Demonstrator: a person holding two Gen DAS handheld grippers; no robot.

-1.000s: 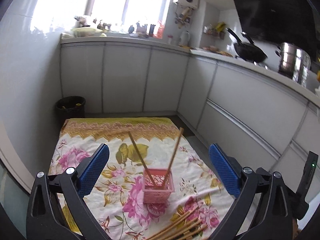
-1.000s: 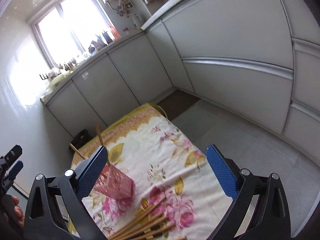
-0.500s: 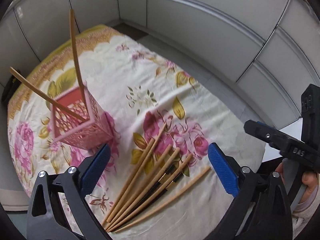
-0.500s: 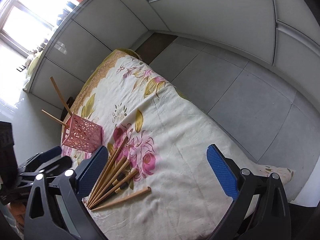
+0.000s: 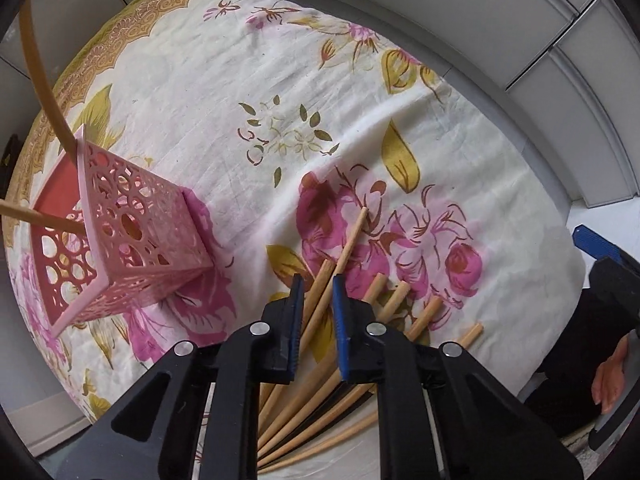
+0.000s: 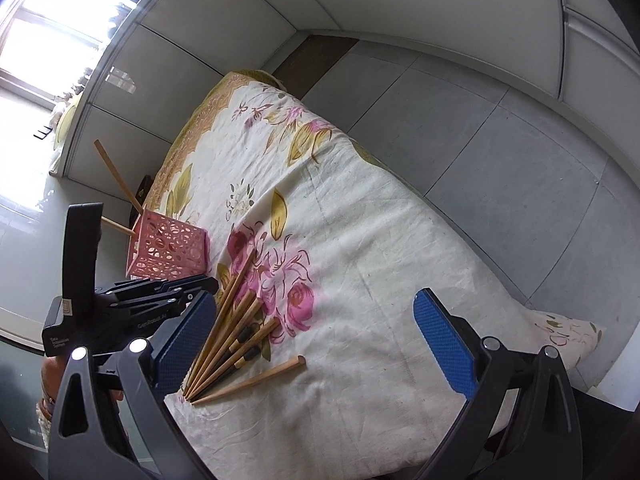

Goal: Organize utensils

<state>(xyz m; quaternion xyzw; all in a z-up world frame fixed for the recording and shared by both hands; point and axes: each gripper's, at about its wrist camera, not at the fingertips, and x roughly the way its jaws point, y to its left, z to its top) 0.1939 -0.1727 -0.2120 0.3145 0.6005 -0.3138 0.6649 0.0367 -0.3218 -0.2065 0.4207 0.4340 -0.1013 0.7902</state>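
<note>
Wooden chopsticks lie fanned at six o'clock; left gripper is closing on one for the pink basket; right gripper is released.

Domestic kitchen. Indicators: plain white base cabinet doors running along two walls and meeting at a corner, a grey tiled floor, a bright window above the counter, and a floral tablecloth carrying wooden chopsticks.
</note>
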